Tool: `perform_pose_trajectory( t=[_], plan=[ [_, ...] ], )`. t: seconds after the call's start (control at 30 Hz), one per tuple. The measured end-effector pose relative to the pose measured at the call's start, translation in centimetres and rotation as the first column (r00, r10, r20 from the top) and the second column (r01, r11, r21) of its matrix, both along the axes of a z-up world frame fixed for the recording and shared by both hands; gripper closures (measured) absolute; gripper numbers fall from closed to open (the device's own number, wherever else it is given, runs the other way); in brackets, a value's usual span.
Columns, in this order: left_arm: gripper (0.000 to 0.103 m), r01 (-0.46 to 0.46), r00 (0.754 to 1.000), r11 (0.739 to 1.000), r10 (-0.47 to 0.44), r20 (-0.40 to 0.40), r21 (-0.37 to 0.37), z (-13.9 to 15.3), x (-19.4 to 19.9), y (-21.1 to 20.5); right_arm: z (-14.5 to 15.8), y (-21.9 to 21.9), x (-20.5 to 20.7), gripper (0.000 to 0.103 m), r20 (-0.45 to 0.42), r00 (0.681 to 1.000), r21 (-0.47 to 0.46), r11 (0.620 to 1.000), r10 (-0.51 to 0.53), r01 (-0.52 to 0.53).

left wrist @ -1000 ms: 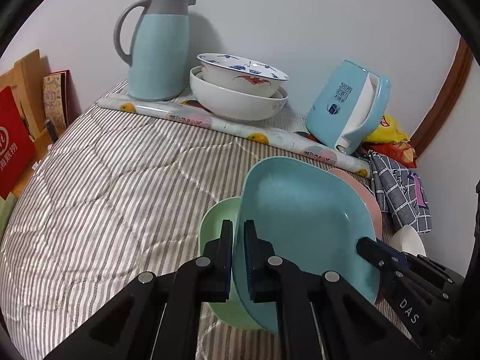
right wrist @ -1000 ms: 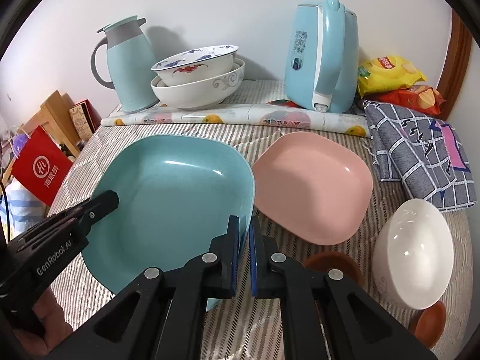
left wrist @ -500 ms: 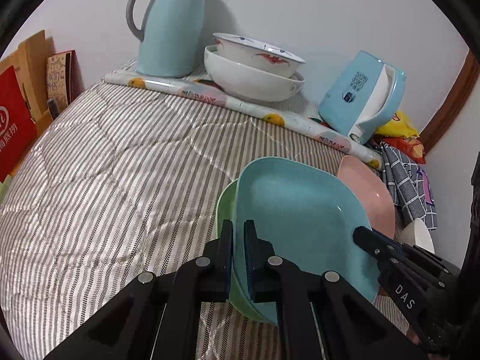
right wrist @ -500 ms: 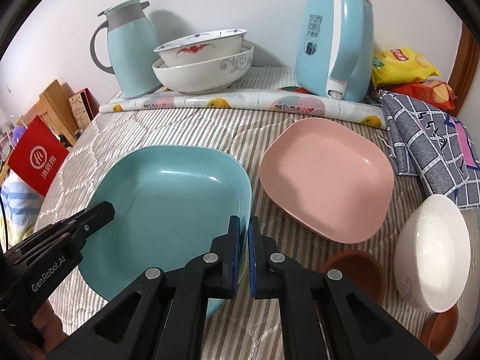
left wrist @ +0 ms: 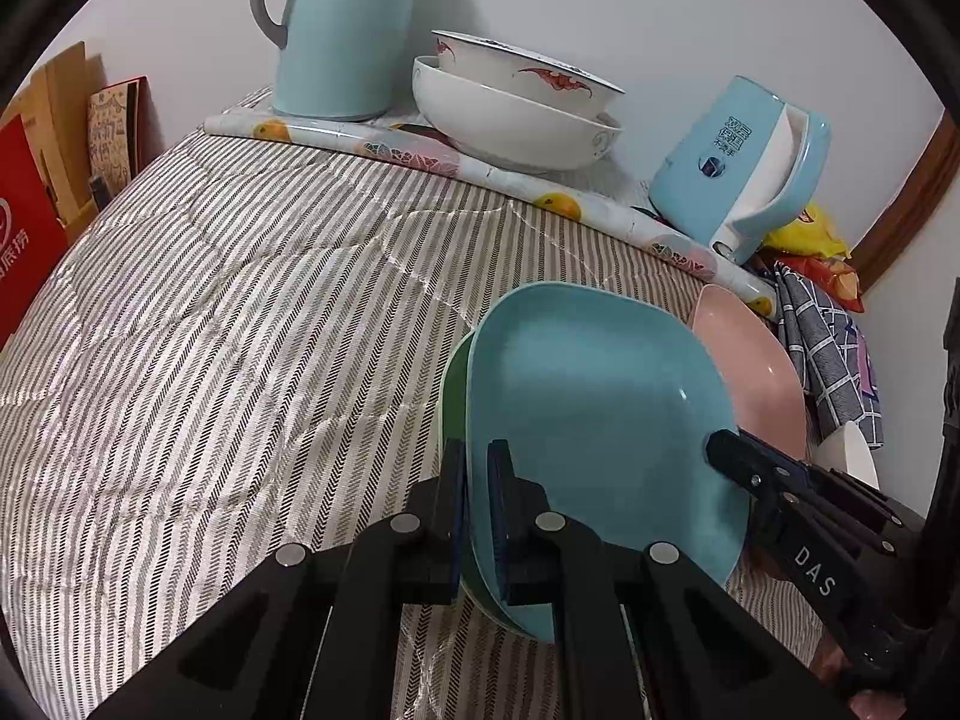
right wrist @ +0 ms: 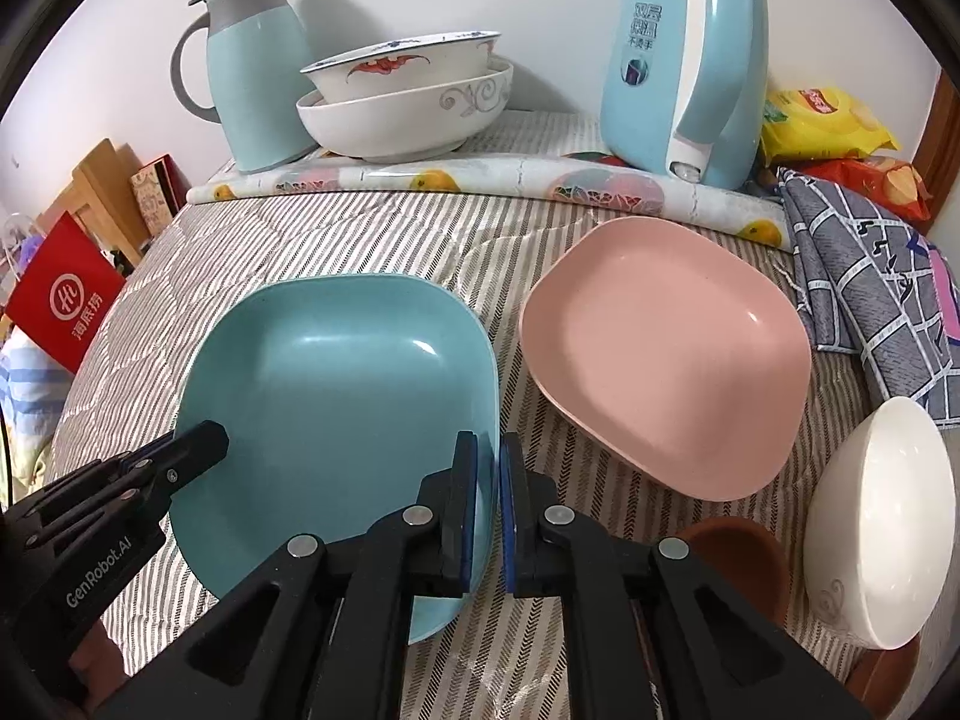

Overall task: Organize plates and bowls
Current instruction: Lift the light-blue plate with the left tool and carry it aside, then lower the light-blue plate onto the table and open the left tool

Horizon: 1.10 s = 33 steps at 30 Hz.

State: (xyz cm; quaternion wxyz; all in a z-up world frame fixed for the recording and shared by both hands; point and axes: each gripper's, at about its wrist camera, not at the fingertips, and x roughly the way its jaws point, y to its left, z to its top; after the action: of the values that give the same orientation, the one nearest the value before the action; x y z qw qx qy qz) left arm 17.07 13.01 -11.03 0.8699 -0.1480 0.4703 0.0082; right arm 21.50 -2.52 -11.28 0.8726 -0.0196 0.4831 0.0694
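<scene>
You had both tools on one dish: your left gripper [left wrist: 475, 474] pinched the near-left rim of the blue plate [left wrist: 594, 414], and your right gripper [right wrist: 487, 468] was pressed onto the same plate's right rim, its pads closed to a narrow slit around the edge. That blue plate sat nested on a green plate [left wrist: 454, 384], of which only a sliver of rim showed at the left in the left wrist view; in the right wrist view the green one was hidden entirely. Just beside this pair, toward your right, lay one pink plate [right wrist: 666, 354], flat on the striped quilt [left wrist: 210, 330] and apart from the blue rim. That made three square plates in all. For bowls, you had two large white ones stacked at the back against the wall, the painted bowl [right wrist: 402, 63] sitting inside the plain white bowl [right wrist: 408, 114], and one small white bowl [right wrist: 876, 516] tipped on its side at the far right. Two brown saucers, one brown dish [right wrist: 738, 558] and a second partly visible at the right edge under the small bowl, lay near it. At the back stood one blue thermos jug [right wrist: 258, 84] and one blue kettle [right wrist: 684, 60], both behind a rolled fruit-print mat [right wrist: 480, 183]. One checked cloth [right wrist: 870, 282] and two snack packets [right wrist: 822, 120] filled the right corner.
</scene>
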Motion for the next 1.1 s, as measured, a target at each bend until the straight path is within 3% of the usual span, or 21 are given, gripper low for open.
perform_pose_trajectory(
  t=[0.07,0.13,0.27,0.8,1.1],
  plan=[
    [0.091,0.007,1.000,1.000,-0.007,-0.005,-0.003,0.3,-0.1,-0.1,0.4,-0.3,-0.2,0.082,0.003,1.000,0.010,1.000,-0.005,0.005],
    [0.079,0.014,1.000,1.000,-0.014,-0.005,0.000,0.6,-0.2,-0.3,0.9,-0.7,-0.5,0.068,0.019,1.000,0.019,1.000,-0.015,0.014],
    [0.058,0.006,0.999,0.999,-0.007,0.031,0.044,1.9,-0.9,-0.8,1.9,-1.8,-1.0,0.066,0.032,0.999,0.033,0.999,-0.027,0.026],
    [0.057,0.023,0.995,0.995,-0.032,0.096,0.098,5.4,-0.4,-5.1,5.8,-8.2,-2.6,0.057,0.103,0.987,0.063,0.991,-0.121,0.115],
    [0.057,0.042,0.991,0.995,-0.053,0.124,0.087,6.3,1.3,-6.8,6.9,-10.9,-2.0,0.051,0.126,0.977,0.022,0.985,-0.174,0.173]
  ],
)
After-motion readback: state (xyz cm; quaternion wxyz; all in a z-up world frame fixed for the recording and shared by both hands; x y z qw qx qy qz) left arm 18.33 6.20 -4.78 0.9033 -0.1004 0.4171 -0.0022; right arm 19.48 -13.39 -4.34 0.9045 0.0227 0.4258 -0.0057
